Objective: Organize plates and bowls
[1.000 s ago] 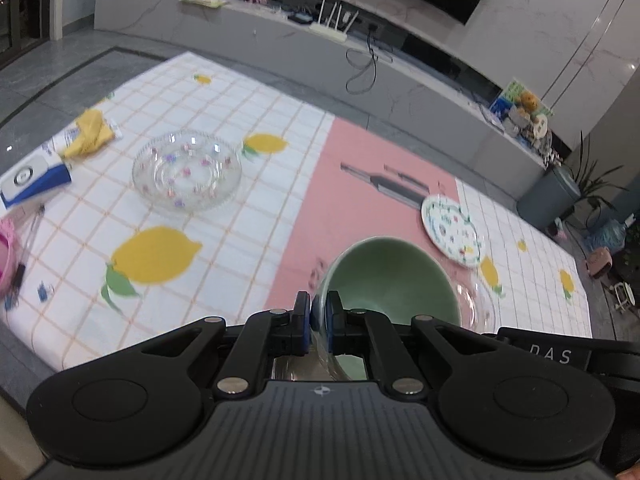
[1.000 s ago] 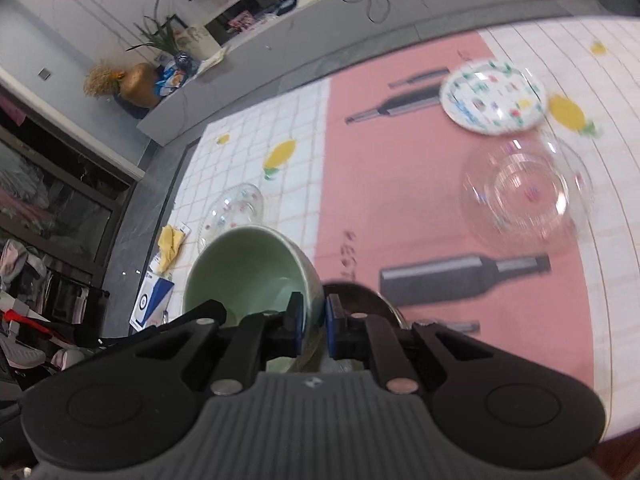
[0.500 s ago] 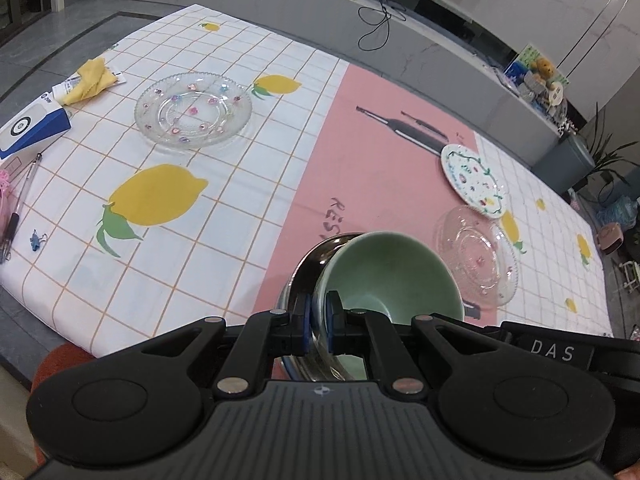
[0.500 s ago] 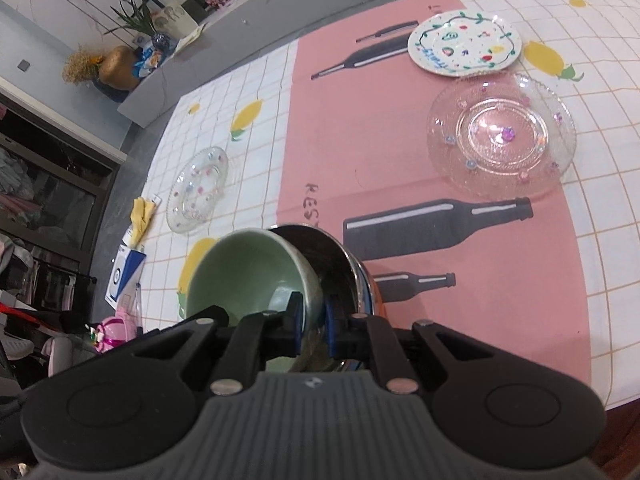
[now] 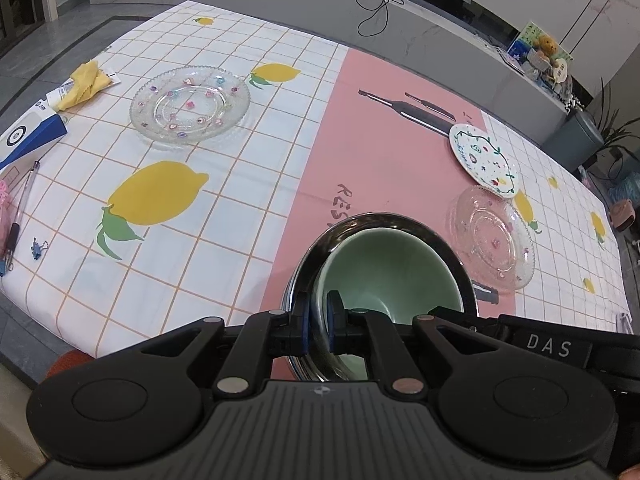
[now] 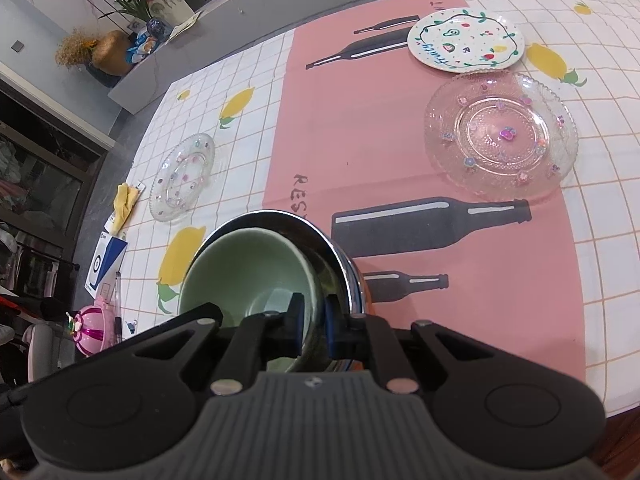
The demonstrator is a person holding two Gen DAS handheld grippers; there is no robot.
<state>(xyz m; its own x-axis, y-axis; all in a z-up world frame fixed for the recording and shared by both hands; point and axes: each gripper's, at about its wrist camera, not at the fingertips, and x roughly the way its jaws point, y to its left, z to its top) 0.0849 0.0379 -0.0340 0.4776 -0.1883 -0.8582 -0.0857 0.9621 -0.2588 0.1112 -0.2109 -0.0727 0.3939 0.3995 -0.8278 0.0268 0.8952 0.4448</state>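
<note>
A pale green bowl [image 5: 392, 272] [image 6: 248, 272] sits tilted inside a shiny steel bowl [image 5: 384, 218] [image 6: 320, 236] on the pink strip of the tablecloth, near the front edge. My left gripper [image 5: 316, 316] is shut on the green bowl's near rim. My right gripper [image 6: 314, 314] is shut on the same bowl's rim from the other side. A clear glass plate [image 5: 190, 106] [image 6: 182, 176] with coloured dots lies on the lemon-print side. A second glass plate [image 5: 492, 236] [image 6: 500, 132] and a white painted plate [image 5: 482, 158] [image 6: 466, 38] lie beyond the bowls.
A yellow cloth [image 5: 84, 82], a blue and white box [image 5: 28, 132] and pens [image 5: 20, 208] lie at the table's left end, with a pink object [image 6: 94, 330] beside them. The table's front edge runs just below the bowls. A long low cabinet [image 5: 400, 20] stands behind the table.
Both grippers have come down with the green bowl. It hung above the table a second ago and now rests inside the steel bowl, which has come into full view.
</note>
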